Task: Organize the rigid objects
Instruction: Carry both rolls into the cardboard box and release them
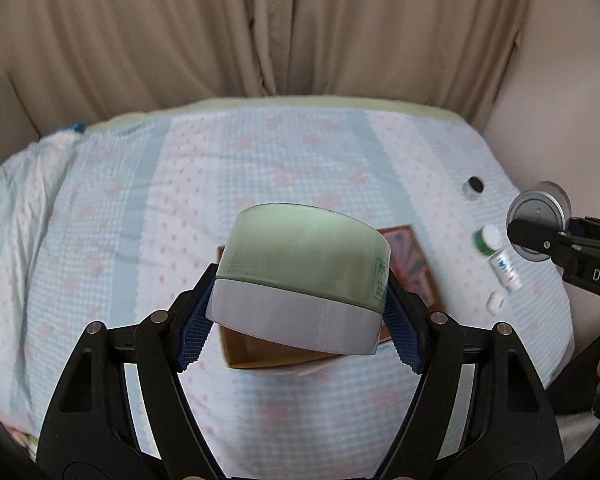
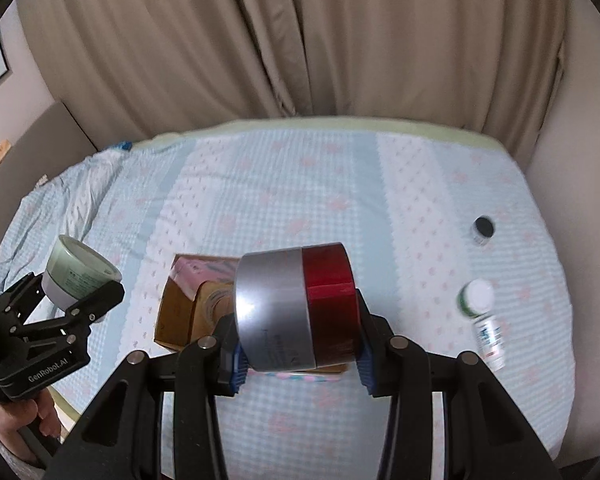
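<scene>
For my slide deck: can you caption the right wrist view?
Right gripper clamps a red-and-silver jar above an open cardboard box on the bed.

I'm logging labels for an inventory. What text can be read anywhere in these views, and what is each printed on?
"GenRobot.AI": on the black body of the left claw, seen from the right wrist view.
"DAS", cut off by the frame edge: on the body of the right claw.
Green jar label: too small to read.
White medicine bottle label: blurred.
Silver-and-red jar print: unreadable.
</scene>
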Available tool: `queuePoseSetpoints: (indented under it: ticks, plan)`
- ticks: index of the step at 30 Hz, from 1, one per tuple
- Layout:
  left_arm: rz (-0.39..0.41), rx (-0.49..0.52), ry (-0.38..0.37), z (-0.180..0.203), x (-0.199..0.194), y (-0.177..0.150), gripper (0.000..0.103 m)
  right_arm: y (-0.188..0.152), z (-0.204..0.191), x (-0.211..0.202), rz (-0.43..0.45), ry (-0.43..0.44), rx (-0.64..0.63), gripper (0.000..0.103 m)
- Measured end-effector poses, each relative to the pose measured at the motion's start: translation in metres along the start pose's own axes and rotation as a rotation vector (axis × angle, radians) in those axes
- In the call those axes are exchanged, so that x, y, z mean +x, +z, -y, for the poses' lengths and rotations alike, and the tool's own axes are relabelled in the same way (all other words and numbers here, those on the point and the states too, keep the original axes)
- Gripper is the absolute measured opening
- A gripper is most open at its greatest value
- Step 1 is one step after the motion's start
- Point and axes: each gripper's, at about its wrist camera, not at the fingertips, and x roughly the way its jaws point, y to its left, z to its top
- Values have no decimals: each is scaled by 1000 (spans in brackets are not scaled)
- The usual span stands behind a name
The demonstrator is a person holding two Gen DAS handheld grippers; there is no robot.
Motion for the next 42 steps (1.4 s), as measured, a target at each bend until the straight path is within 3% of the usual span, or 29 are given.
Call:
queuePoseSetpoints:
  ticks: [8,19,29,32,33,34,35,37,38,42]
  plan:
    - [-110,37,-26,-32,75,-20,73,-13,-37,76,-101,-27,3,40]
    - [-209,82,-42,-25,152,-64,73,-39,-36,164,-204,-86,27,40]
    - [-252,157,-30,-10,186,-87,73,-66,-12,211,-272,-130,74,40]
    - [-235,169,-68,-9,184,-86,73,-68,-9,216,-277,-132,88,40]
    - [-229,181,-69,-7,182,-84,77,-68,-8,217,-280,-122,98,40]
    - [-222,192,-67,-5,181,-82,96,-68,-7,219,-284,-114,103,40]
    - [-220,196,-65,-4,180,-80,102,-67,-7,219,-280,-108,106,42]
    - [-208,199,-66,-2,178,-75,103,-63,-8,216,-249,-110,105,67]
    - [-213,198,-71,-1,178,-73,103,-61,-8,216,-235,-105,108,103]
    - [-238,197,-69,-2,181,-72,103,-58,-9,219,-240,-75,117,103]
